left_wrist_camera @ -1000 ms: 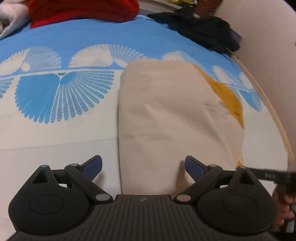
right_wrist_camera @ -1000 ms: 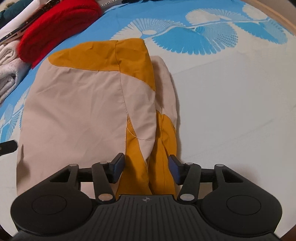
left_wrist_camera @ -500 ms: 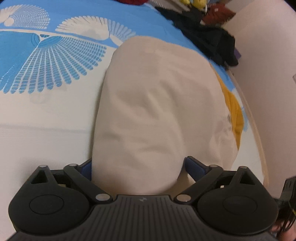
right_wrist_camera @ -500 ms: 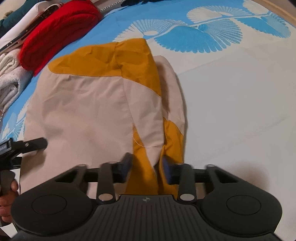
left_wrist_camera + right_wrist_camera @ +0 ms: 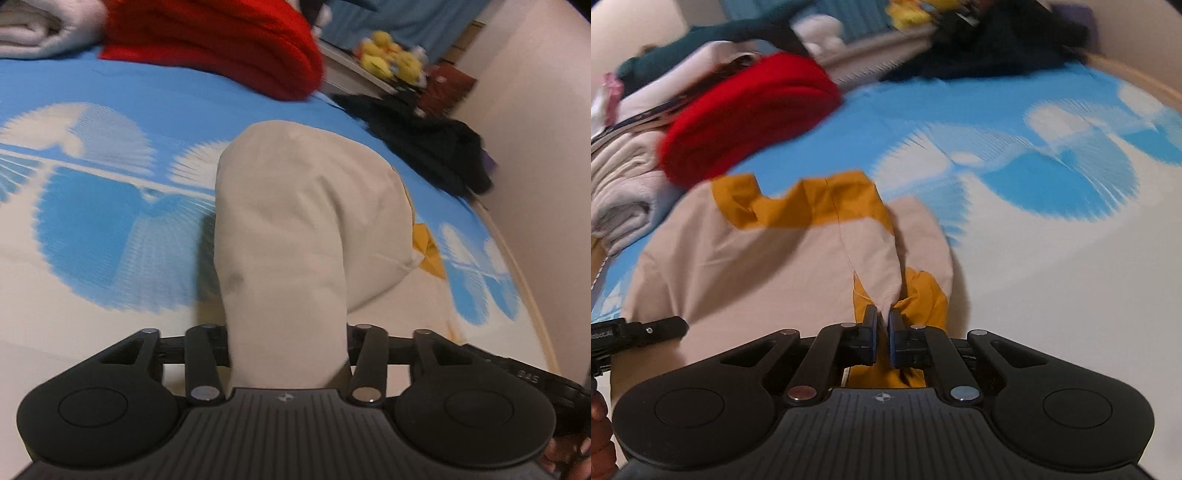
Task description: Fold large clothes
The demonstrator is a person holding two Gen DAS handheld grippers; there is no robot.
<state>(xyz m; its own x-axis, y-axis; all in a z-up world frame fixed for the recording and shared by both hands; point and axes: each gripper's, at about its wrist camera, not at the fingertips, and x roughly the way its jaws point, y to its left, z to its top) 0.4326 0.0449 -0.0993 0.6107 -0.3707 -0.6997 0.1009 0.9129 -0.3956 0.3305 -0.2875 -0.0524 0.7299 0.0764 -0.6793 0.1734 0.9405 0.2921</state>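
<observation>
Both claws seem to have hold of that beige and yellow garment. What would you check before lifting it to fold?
1. Right gripper shut on the garment: ok.
2. Left gripper clamped on the cloth: cannot tell, fabric hides its fingertips.
3. Both holds on the near edge: ok.
4. Red clothing off the garment: cannot tell, very close.
5. Bedspread beside the garment clear: ok.

Blue-and-white patterned bedspread [image 5: 110, 229] beside a pale pinkish wall [image 5: 535, 129].
</observation>
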